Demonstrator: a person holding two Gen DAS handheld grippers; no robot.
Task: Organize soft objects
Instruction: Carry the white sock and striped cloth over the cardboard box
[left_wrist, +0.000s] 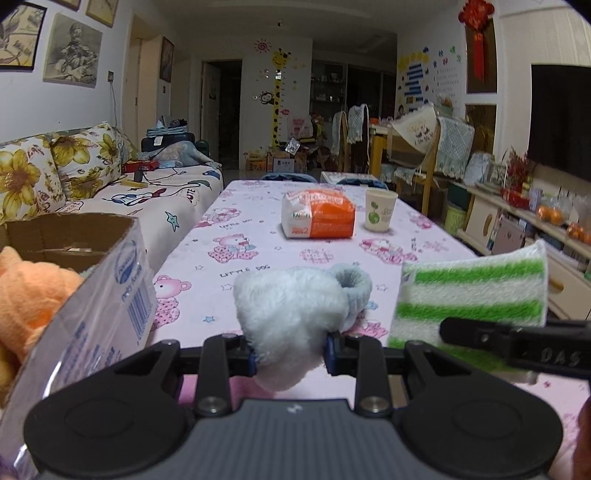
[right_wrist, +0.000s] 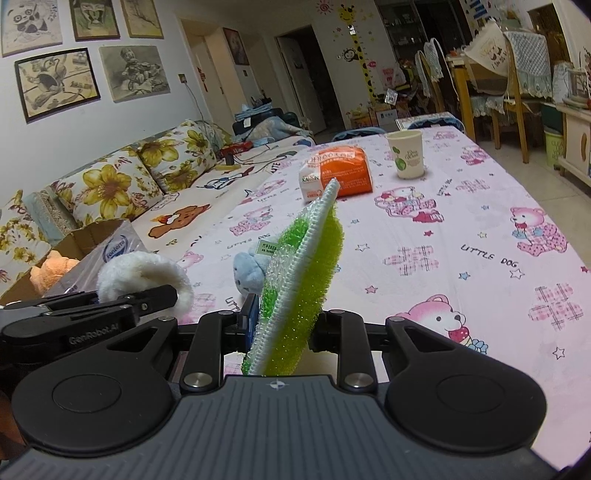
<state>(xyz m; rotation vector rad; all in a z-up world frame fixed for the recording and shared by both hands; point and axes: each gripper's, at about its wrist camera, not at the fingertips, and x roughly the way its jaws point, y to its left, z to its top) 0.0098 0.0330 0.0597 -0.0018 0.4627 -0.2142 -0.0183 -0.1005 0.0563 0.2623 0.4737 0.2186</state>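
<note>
A fluffy white sock (left_wrist: 284, 314) is hanging clamped in the left gripper (left_wrist: 290, 354) above the pink tablecloth (left_wrist: 424, 229), apparently bound for the cardboard box (left_wrist: 74, 236) beside it, while the right gripper (right_wrist: 282, 325) is gripping a green-striped sponge cloth (right_wrist: 306, 266) on edge, seemingly awaiting its turn.

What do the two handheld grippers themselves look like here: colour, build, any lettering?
Both are matte black with a grey ribbed body, two round discs, silver bolts and blue finger pads. The left gripper reads "GenRobot.AI" on its side, the right gripper "DAS".
</note>
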